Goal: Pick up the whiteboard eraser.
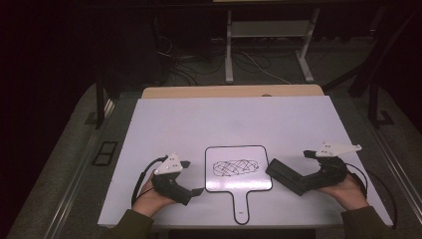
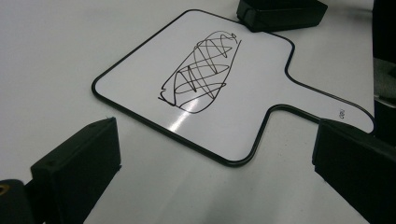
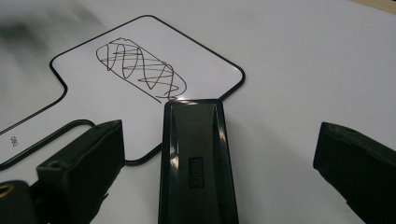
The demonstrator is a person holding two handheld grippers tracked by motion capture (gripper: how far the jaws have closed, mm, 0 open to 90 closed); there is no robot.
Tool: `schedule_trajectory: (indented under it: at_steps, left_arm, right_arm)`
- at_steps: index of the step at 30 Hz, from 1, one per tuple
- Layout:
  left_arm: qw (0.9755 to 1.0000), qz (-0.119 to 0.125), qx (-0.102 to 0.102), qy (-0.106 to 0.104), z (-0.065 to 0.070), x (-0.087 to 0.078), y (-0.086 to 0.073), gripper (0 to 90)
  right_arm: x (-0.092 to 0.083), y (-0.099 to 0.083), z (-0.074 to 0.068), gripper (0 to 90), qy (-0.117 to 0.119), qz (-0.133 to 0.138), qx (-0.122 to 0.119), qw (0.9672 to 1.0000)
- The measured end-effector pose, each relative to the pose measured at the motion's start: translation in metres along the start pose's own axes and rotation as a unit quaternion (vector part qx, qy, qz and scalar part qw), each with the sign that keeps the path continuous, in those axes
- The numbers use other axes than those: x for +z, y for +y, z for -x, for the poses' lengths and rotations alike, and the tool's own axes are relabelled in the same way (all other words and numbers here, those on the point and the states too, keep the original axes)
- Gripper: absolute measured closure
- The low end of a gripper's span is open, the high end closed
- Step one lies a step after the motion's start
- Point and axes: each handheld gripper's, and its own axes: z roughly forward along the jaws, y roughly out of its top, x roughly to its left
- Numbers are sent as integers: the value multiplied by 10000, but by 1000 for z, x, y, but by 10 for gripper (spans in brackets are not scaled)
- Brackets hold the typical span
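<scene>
So we've got the black eraser (image 3: 196, 163) lying lengthwise between the spread jaws of our right gripper (image 1: 286, 177), its far end touching the scribbled paddle whiteboard's (image 1: 239, 168) right edge, while our left gripper (image 1: 191, 179) waits open left of it.

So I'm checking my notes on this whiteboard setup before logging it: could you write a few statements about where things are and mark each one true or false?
1. The small whiteboard has a black scribble on it. True.
2. The black eraser lies between the open jaws of the right gripper. True.
3. The left gripper is clamped on the whiteboard's handle. False: its jaws are open, and the handle lies free on the table.
4. The eraser covers the scribble. False: its tip is at the board's edge, short of the scribble.
5. The whiteboard lies flat on the white table. True.
</scene>
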Motion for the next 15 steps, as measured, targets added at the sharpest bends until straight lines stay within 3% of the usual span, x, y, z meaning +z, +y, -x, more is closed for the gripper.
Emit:
schedule_trajectory:
  at_steps: [5, 15]
  left_arm:
    - [10000, -2, -17, 6, 0, 0, 0, 1]
    - [10000, -2, -42, 47, -2, -1, -1, 1]
  right_arm:
    - [1, 1, 3, 10, 10, -61, 21, 10000]
    - [15, 4, 6, 10, 128, -492, -34, 9987]
